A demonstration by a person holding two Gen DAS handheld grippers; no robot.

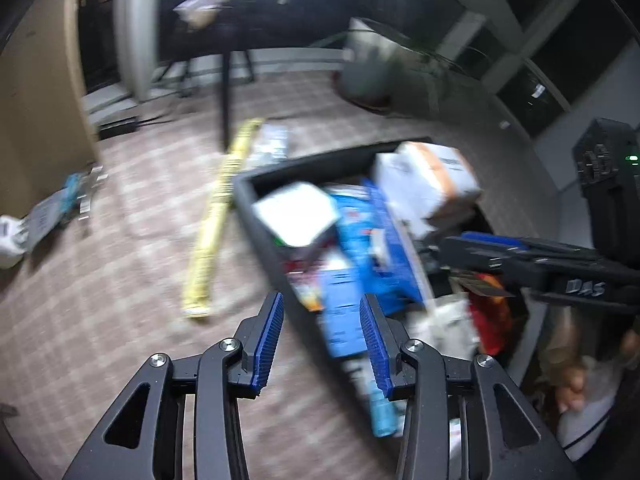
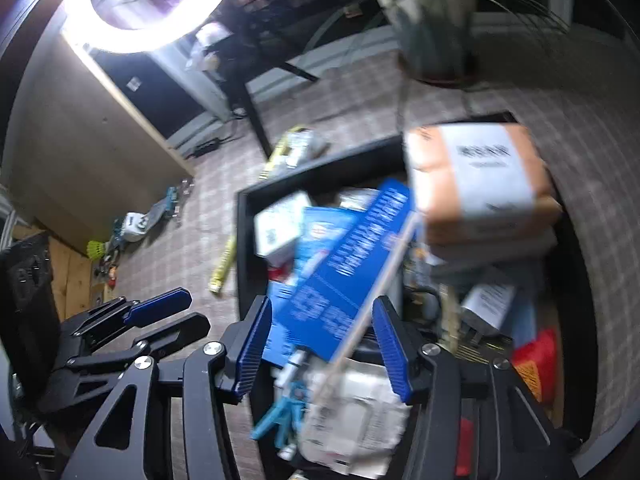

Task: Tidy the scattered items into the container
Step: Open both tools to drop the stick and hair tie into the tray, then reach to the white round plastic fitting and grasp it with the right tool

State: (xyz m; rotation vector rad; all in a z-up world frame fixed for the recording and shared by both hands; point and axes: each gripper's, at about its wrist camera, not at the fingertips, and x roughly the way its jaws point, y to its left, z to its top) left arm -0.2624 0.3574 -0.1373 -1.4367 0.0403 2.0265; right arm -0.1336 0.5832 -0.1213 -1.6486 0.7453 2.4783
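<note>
Left wrist view: both grippers hang part-open and empty over a crammed black bin on checked carpet.

From the left: a long yellow flat pack lies on the carpet beside the black rectangular plastic container; the left gripper hovers at the bin's near edge, blue fingers apart, nothing between them. In the right wrist view, the right gripper spreads its fingers above a long blue printed carton without pressing it. An orange-and-white box tops the pile.
</note>
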